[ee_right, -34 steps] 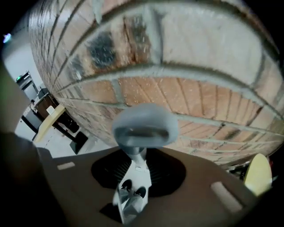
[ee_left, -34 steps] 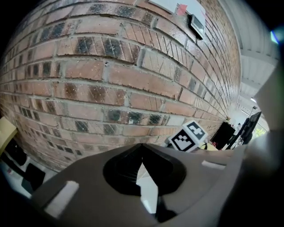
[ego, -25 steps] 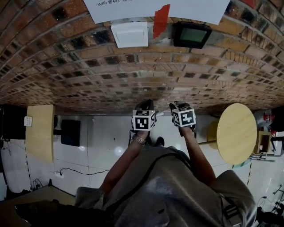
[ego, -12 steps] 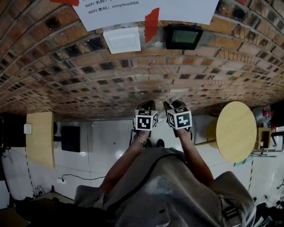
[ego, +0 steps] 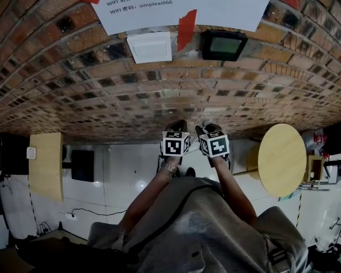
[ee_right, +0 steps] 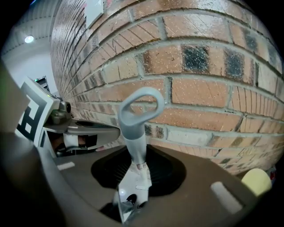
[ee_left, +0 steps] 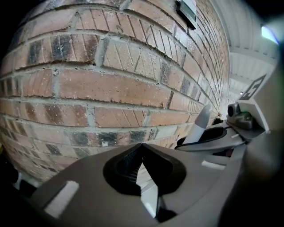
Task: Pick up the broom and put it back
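Observation:
The broom shows only as its grey handle (ee_right: 135, 146), ending in a hanging loop (ee_right: 141, 110) right in front of the brick wall (ee_right: 199, 88). My right gripper (ee_right: 135, 167) is shut on that handle just below the loop, and the handle stands upright between the jaws. In the head view the right gripper (ego: 206, 129) and left gripper (ego: 176, 128) sit side by side close to the wall's foot. My left gripper (ee_left: 142, 148) has its jaw tips together with nothing between them. The broom's handle (ee_left: 202, 124) shows at its right. The broom's head is hidden.
The brick wall (ego: 160, 90) carries a white box (ego: 150, 47), a black device (ego: 224, 45) and a paper notice (ego: 186, 10). A round wooden table (ego: 282, 160) stands at the right, a rectangular one (ego: 45, 165) at the left. A cable (ego: 90, 210) lies on the white floor.
The right gripper with the broom handle has drifted a little towards the left gripper. The left gripper has hardly moved, and both grips are as before.

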{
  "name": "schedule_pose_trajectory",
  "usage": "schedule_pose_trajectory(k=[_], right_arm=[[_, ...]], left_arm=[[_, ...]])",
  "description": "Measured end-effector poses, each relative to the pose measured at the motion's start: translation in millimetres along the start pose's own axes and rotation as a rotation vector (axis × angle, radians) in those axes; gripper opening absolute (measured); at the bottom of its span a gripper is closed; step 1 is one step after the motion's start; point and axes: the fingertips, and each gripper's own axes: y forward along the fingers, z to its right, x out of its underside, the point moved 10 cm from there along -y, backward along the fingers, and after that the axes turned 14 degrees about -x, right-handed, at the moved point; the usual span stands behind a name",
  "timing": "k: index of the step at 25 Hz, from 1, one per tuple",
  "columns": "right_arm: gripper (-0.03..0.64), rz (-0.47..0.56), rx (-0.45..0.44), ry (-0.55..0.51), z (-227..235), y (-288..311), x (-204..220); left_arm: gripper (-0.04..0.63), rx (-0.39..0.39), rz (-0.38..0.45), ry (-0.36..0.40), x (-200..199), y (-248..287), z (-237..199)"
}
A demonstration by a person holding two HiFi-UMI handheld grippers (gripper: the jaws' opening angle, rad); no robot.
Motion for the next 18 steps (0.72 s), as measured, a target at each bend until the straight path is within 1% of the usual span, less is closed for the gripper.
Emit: schedule_pose_trajectory(k=[4, 8, 13, 16, 18], right_arm=[[0.101, -0.035, -0.007, 0.010, 3, 5, 13], [0.101, -0.114, -0.024, 0.024, 10, 26, 37], [0.101, -0.222, -0.036, 0.036, 32, 72, 68], [0.101, -0.246, -0.051, 0.049, 47, 104, 80], [0.101, -0.253, -0.039, 0.061, 61, 126, 84]], left_arm=[[-0.023, -0.008, -0.001, -0.009, 2, -1, -2], [-0.023, -0.030, -0.006, -0.030, 5, -2, -9], [-0.023, -0.071, -0.015, -0.048, 16, -11, -16], [-0.023, -0.112, -0.038, -0.068, 30, -21, -23], [-0.023, -0.145, -0.055, -0.079, 39, -28, -29]])
